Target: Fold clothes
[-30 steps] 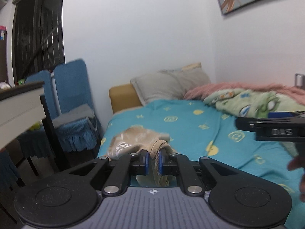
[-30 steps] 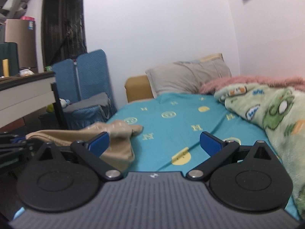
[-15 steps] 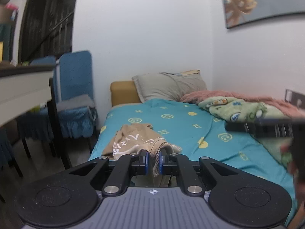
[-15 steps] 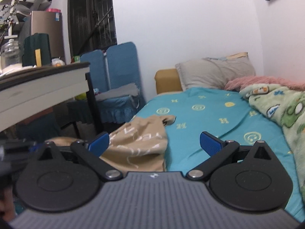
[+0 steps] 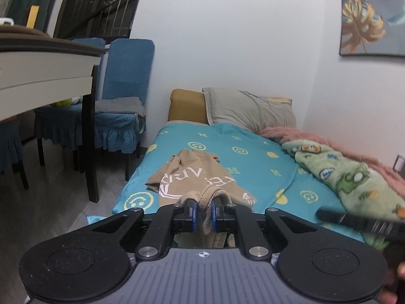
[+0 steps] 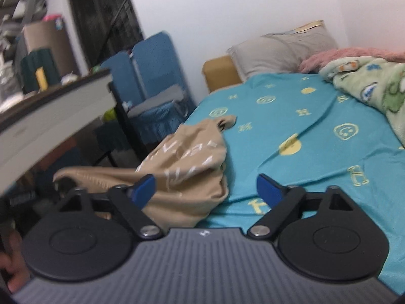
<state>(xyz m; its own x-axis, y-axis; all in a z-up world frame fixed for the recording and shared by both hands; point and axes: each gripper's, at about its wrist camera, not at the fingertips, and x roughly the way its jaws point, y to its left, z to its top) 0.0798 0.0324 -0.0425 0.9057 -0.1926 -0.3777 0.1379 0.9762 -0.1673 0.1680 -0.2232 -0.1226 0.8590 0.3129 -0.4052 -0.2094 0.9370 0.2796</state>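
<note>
Left view room: We see a bed with a teal smiley-face sheet (image 5: pixel 253 167), one grey pillow (image 5: pixel 248 111) and two blue chairs (image 5: pixel 126 81).
Left view shirt: One soft tan cotton shirt with white letters (image 5: pixel 192 179) lies near the bed's foot.
Left view grip: Our left gripper (image 5: pixel 202 215) pinches its ribbed hem tight.
Right view grip: Our right gripper (image 6: pixel 205 190) is wide open, holding nothing.
Right view handling: We think the shirt (image 6: pixel 187 167) is light and floppy; another hem corner looks best to grab.

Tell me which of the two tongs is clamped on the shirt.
The left tongs: their blue pads pinch the ribbed hem of the tan shirt. The right tongs are spread open, holding nothing.
</note>
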